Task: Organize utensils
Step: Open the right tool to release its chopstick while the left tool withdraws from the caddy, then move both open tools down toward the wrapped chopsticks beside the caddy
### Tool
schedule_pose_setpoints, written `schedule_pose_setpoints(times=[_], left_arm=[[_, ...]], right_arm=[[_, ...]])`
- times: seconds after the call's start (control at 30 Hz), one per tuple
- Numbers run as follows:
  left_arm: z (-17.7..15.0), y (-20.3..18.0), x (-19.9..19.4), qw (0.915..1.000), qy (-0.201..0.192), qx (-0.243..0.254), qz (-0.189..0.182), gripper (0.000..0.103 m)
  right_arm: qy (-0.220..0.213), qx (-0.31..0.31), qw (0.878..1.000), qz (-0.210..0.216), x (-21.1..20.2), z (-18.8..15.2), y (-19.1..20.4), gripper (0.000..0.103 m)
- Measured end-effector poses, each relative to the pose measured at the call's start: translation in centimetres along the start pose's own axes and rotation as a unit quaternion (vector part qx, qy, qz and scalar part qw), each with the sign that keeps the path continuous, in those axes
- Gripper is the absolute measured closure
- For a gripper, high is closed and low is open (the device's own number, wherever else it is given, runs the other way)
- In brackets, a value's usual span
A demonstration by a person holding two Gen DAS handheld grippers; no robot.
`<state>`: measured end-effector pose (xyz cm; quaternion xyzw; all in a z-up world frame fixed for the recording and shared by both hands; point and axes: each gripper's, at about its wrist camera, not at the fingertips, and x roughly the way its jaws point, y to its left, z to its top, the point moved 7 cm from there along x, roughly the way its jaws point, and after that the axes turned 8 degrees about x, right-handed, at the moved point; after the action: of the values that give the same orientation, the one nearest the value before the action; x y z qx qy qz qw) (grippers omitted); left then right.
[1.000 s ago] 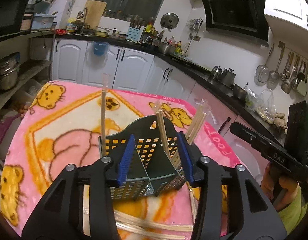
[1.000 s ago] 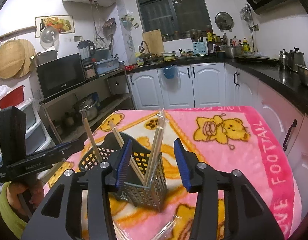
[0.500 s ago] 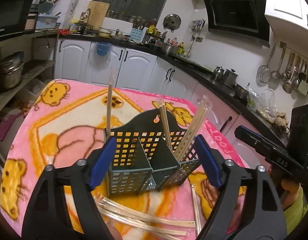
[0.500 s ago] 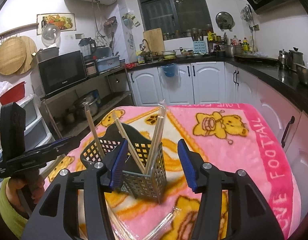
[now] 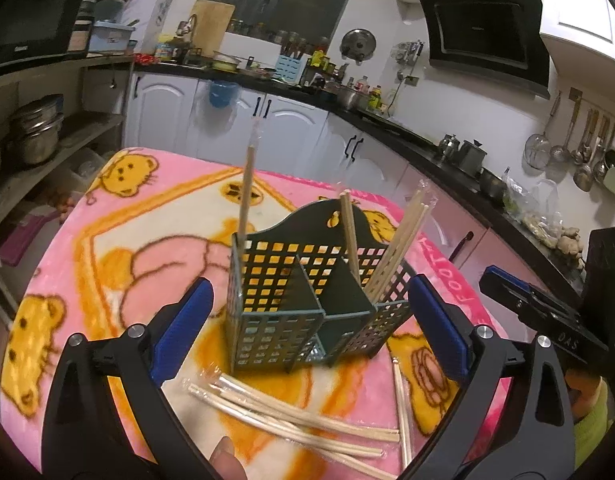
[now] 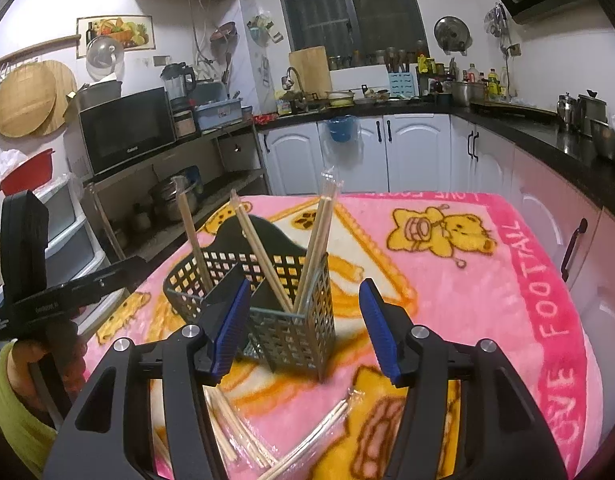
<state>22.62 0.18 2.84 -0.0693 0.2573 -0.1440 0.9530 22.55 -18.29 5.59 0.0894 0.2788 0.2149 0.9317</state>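
Left wrist: left gripper [image 5: 309,330] jaws just opened wide, apart, straddling the caddy [image 5: 307,300] without touching; nothing held. Loose wrapped chopsticks [image 5: 291,420] on the table [image 5: 107,216], below and short of the jaws. Risk: sweeping down knocks the light caddy over.

Right wrist: right gripper [image 6: 303,330] jaws apart, opening slightly, empty, caddy corner just ahead between them. Risk: snagging upright chopsticks [image 6: 315,248], tipping them out.
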Motion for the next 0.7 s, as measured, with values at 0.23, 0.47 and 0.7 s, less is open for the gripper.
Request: schedule_pose_setpoints(times=[0.23,0.47,0.7], left_arm=[[-1.1,1.4,-0.5,0.9997,0.008,-0.016,0.016,0.013],[-2.3,2.7,-0.9,0.9992,0.014,-0.029,0.025,0.013],[-3.5,3.6,-1.1,0.9985,0.024,-0.04,0.029,0.022]], right_arm=[[0.01,0.002,1.0,-0.001,-0.1,-1.1,-0.1,0.049],[0.019,0.001,1.0,0.003,-0.1,-2.1,0.2,0.049],[0.043,-0.007,0.999,0.015,0.5,-3.7,0.9,0.049]])
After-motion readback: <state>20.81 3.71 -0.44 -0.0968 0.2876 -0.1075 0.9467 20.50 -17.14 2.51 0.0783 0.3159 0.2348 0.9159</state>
